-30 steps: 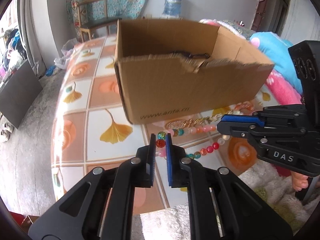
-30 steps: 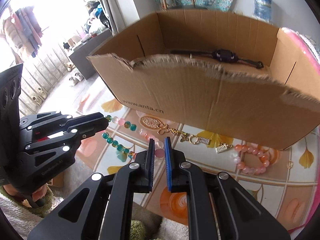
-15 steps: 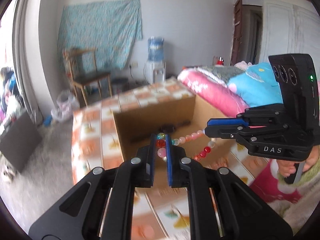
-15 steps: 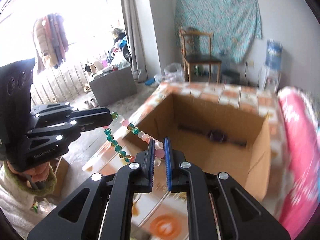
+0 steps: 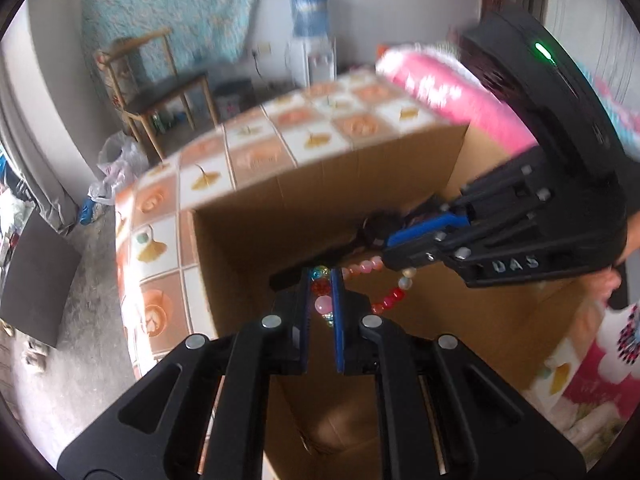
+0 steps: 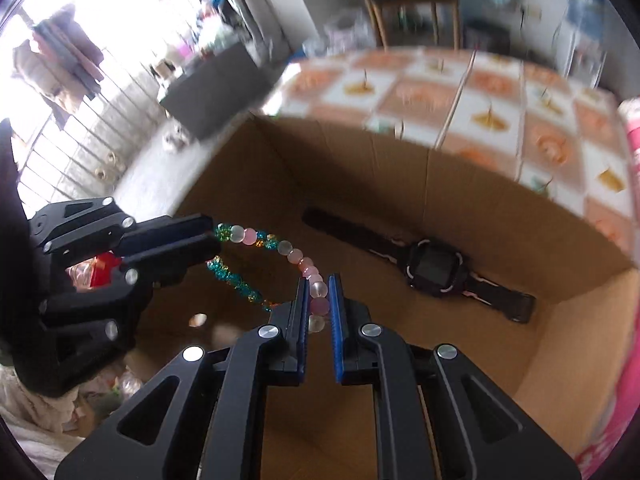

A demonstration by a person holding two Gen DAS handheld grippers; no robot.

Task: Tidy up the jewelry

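I am holding the bead string (image 6: pixel 280 248) up between my two grippers, over the open cardboard box (image 6: pixel 440 176). My left gripper (image 5: pixel 321 280) is clamping one end: its blue-lined jaws are pressing on red and pink beads, with a multicoloured bead just above them. My right gripper (image 6: pixel 319 286) is clamping the other end, jaws pinching pale pink and frosted beads. Between the two grips the string is sagging in a double loop, teal and pink on one strand, teal and glittery on the other.

Much of this is smearing for me. The tiled tablecloth (image 5: pixel 248 152) with its orange squares and ginkgo leaves is blurring at the box's far rim, and the chair (image 5: pixel 160 92) and water dispenser (image 5: pixel 310 32) behind it are soft. In the left view, the right gripper's body is covering the far corner of the box and most of the dark watch (image 6: pixel 436 268) lying on the box floor; only a dark lump is showing there, which I am taking to be its case. The right view is showing the watch whole, strap stretched flat. A hand (image 5: pixel 616 276) is peeking out at the frame edge, cut off.

On the right gripper's side I am reading raised letters, probably "DAS", though motion is fuzzing them.
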